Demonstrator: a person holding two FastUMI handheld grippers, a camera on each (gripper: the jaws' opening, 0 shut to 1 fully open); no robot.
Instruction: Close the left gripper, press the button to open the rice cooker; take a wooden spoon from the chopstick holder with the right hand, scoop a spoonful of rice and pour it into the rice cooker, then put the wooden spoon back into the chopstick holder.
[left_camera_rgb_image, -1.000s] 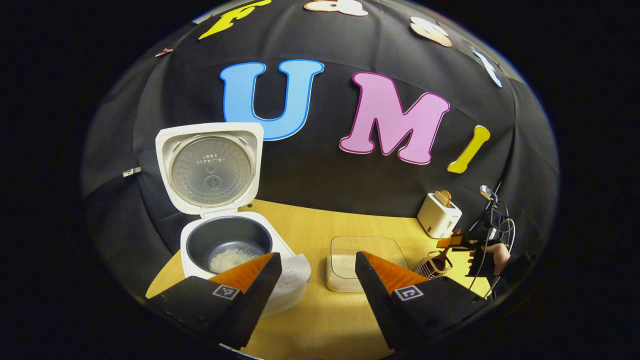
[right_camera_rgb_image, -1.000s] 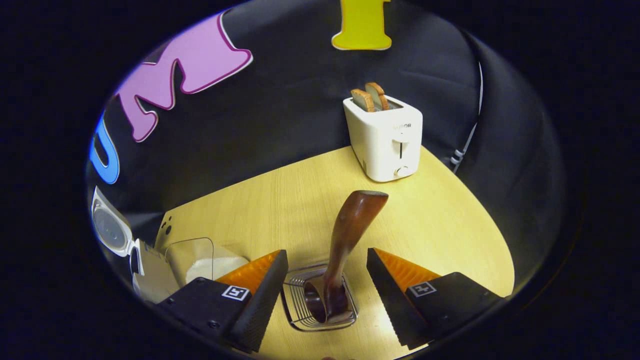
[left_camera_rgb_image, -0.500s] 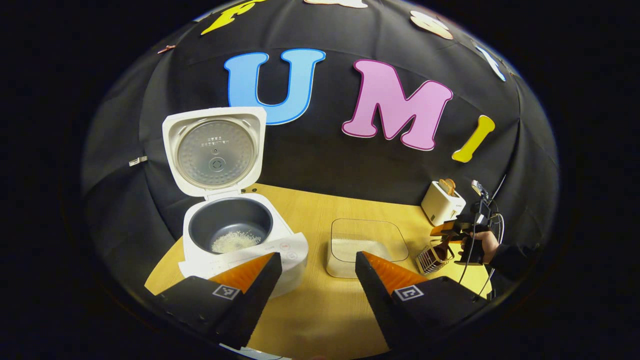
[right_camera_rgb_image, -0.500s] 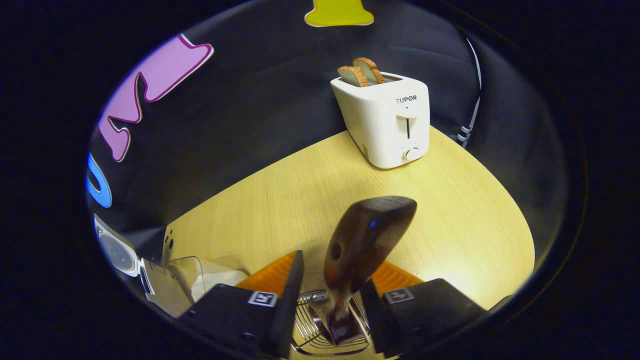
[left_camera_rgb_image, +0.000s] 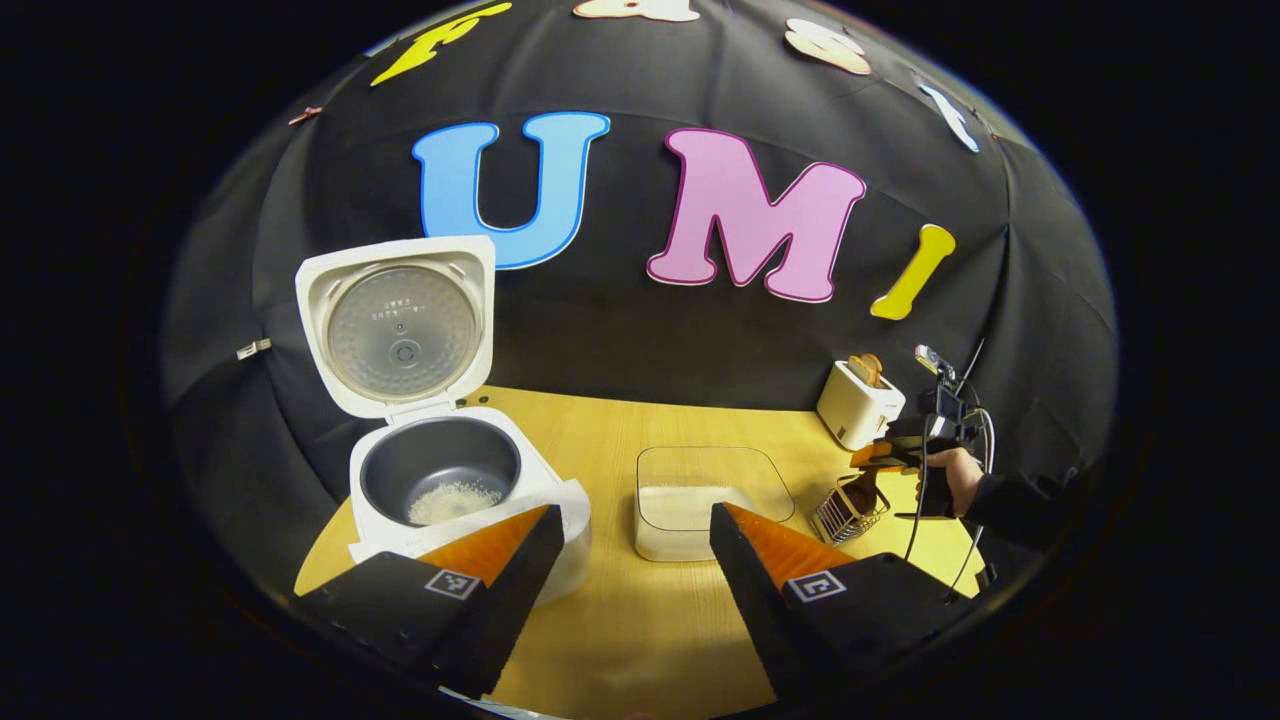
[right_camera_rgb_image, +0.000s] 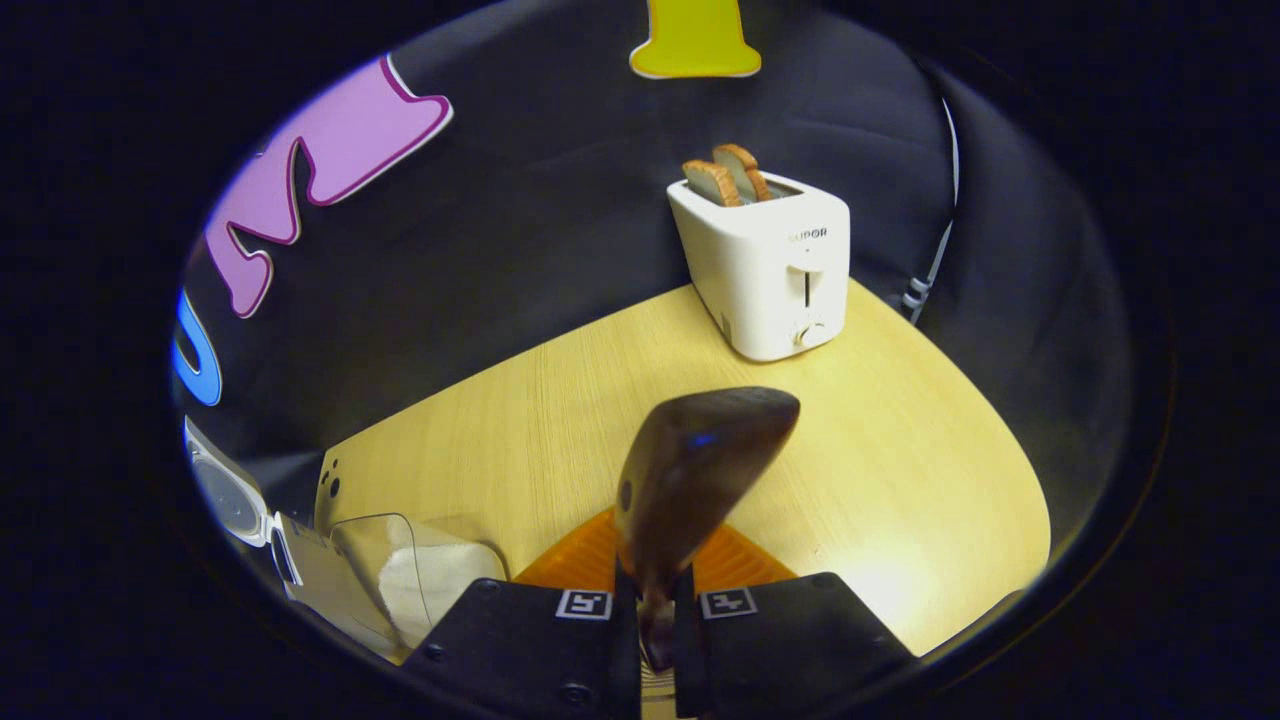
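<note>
Pale wood-grain tabletop (right_camera_rgb_image: 560, 420) is seen beyond the fingers of the right gripper (right_camera_rgb_image: 655, 625), which are clenched on the dark, glossy handle of the wooden spoon (right_camera_rgb_image: 690, 480) — the handle rises between them, its rounded end above. Taking the spoon is judged the step in hand; a lift clear of the wire chopstick holder (left_camera_rgb_image: 848, 508) is called for next. The left gripper (left_camera_rgb_image: 630, 560) is held released, with the opened white rice cooker (left_camera_rgb_image: 440, 480) beyond its left finger and the clear rice container (left_camera_rgb_image: 700, 495) between.

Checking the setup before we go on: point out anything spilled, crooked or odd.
Nothing stands out. The rice cooker stands open with rice in its pot, the rice box sits squarely on the table, and the right claw grips the wooden spoon.
</note>
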